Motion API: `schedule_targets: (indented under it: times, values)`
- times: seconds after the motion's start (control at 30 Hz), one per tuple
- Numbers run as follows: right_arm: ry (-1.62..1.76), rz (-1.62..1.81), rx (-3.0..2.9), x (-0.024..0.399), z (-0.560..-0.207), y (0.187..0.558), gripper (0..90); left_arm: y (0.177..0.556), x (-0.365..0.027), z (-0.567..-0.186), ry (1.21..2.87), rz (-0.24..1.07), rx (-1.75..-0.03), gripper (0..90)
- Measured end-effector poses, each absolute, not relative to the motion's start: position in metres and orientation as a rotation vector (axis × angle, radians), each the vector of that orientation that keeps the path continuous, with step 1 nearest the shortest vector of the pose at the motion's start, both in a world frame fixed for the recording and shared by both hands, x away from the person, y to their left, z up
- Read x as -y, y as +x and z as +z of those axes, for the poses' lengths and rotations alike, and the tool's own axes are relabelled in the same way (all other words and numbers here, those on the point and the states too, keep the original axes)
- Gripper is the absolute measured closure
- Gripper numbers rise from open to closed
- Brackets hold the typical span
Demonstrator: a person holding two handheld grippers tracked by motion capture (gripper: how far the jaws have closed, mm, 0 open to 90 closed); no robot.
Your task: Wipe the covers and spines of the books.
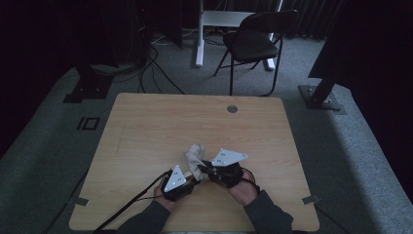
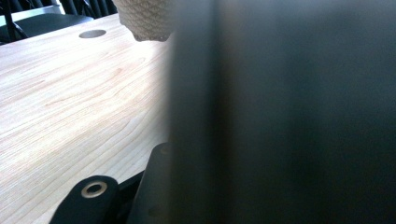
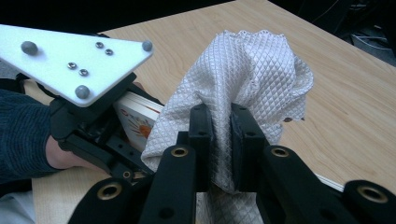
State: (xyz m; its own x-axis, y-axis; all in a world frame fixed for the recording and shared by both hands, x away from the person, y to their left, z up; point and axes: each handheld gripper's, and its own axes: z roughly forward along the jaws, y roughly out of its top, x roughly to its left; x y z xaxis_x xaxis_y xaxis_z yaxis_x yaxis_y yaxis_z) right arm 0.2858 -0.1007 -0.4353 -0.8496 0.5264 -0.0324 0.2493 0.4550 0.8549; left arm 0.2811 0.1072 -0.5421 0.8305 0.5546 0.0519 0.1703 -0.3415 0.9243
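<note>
The right gripper (image 3: pixel 221 140) has its jaws pinched tight on a fold of the white quilted cloth (image 3: pixel 243 79), which bunches up and spills over both sides of the jaws. Just to the left of it in the right gripper view, the left gripper (image 3: pixel 116 154) is clenched too, and seems to be holding a thin, flat, card-like thing with an orange print (image 3: pixel 137 122), tucked against the cloth; its jaws are largely hidden there, so what exactly it grips is a guess.

The cloth should handle as light, limp and a little grippy (the diamond weave gives the pads something to bite). It will sag and fold wherever it is not held, so a thick gathered fold or a hem is the place to take it, not a single loose layer.

From above, both grippers meet over the near part of the table (image 1: pixel 146 126), the cloth (image 1: pixel 195 155) rising between and just beyond them. The left gripper view is mostly blocked by a dark blurred mass close to the lens; a corner of cloth (image 2: pixel 144 18) hangs at the top.
</note>
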Motion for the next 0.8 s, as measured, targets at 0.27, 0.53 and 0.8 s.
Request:
schedule_targets:
  times: [0.27,0.53,0.8]
  values:
    - [0.641,1.349,-2.429,0.095,-0.435,0.282,81.3,0.281,-0.107,-0.542,1.908,0.435,-0.544,75.9]
    - [0.616,1.358,-2.444,0.089,-0.435,0.279,81.3,0.281,-0.107,-0.542,1.908,0.436,-0.543,75.8]
    - [0.593,1.366,-2.456,0.083,-0.436,0.275,81.2,0.281,-0.107,-0.542,1.909,0.438,-0.541,75.9]
